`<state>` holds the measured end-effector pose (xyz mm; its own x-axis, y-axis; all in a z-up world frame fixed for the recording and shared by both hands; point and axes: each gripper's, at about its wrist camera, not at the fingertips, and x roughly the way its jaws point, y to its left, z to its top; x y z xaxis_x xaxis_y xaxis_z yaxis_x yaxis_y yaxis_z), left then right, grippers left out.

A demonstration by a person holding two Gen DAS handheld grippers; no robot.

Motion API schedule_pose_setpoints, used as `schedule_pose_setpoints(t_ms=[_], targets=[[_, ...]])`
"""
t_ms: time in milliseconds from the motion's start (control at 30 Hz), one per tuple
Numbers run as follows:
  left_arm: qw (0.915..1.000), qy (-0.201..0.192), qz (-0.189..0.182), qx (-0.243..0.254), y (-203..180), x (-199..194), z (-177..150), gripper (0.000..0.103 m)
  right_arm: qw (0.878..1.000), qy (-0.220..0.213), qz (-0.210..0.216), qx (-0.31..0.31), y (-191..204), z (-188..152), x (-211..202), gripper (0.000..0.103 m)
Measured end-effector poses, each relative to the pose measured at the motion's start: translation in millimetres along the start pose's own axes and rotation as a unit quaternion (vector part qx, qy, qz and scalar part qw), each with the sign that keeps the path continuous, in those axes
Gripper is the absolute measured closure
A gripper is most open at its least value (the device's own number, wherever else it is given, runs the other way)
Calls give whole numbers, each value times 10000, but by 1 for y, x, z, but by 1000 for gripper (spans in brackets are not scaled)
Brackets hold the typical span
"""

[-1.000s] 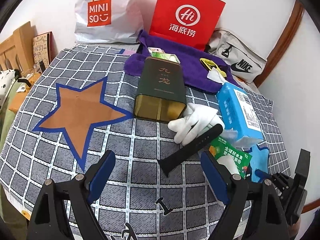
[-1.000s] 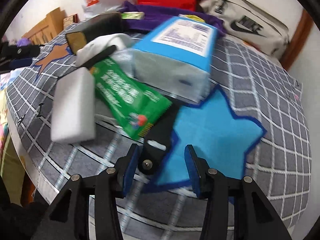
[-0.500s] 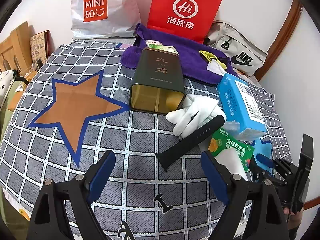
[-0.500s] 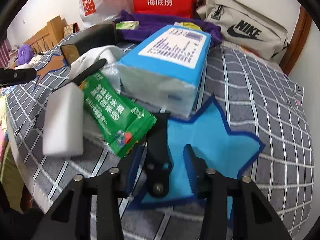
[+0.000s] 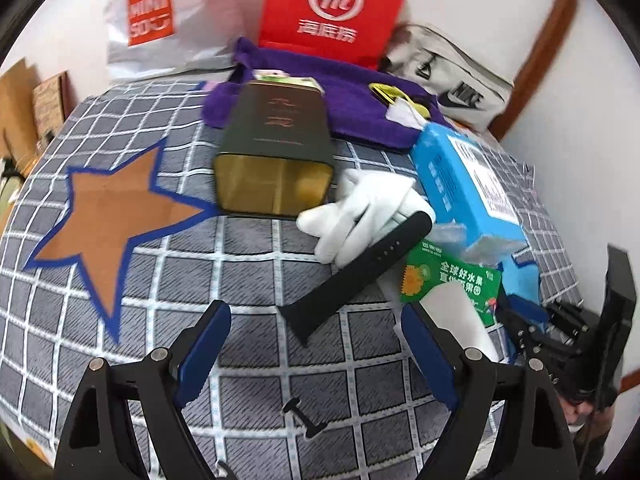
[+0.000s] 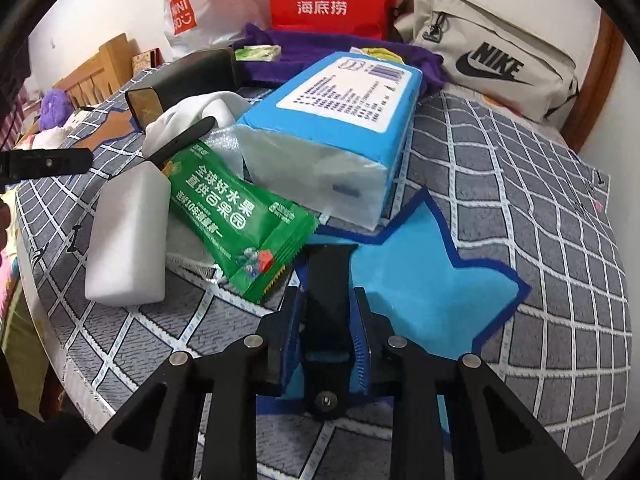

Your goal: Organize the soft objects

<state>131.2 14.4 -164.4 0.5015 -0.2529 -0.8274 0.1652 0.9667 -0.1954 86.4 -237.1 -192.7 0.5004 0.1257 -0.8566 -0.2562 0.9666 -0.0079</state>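
My right gripper (image 6: 326, 314) is shut on a short black watch strap piece (image 6: 328, 280) that lies at the edge of the blue star patch (image 6: 420, 280). Next to it lie a green snack packet (image 6: 236, 216), a white sponge block (image 6: 128, 236) and a blue tissue pack (image 6: 340, 120). My left gripper (image 5: 316, 344) is open and empty above the checked cloth, just short of a long black watch strap (image 5: 360, 268) that rests on white gloves (image 5: 360, 208). The right gripper also shows in the left wrist view (image 5: 540, 320).
A dark green tin (image 5: 276, 148) lies on its side beside an orange star patch (image 5: 108, 216). At the back are a purple towel (image 5: 352, 92), a red paper bag (image 5: 332, 12), a white Miniso bag (image 5: 160, 20) and a grey Nike bag (image 6: 492, 56).
My right gripper has moved forward over the short strap piece and closed on it. My left gripper has edged closer to the long strap, still open.
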Motion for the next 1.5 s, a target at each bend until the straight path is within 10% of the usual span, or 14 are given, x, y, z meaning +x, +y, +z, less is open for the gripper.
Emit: schedule_pose_setpoints(t_ms=[533,900,1500], targets=[[9954,64,-140,949,-20,48,14,21,9998,45,153,97,-21,-3,-4,80],[9925,145,-32,1214,-19,41,13,92,9999,-86,93,57,-17,2,2,78],[9970,4,-193,743,-5,33,3,97,9992,-382,-28,148,-12,-6,-4,83]])
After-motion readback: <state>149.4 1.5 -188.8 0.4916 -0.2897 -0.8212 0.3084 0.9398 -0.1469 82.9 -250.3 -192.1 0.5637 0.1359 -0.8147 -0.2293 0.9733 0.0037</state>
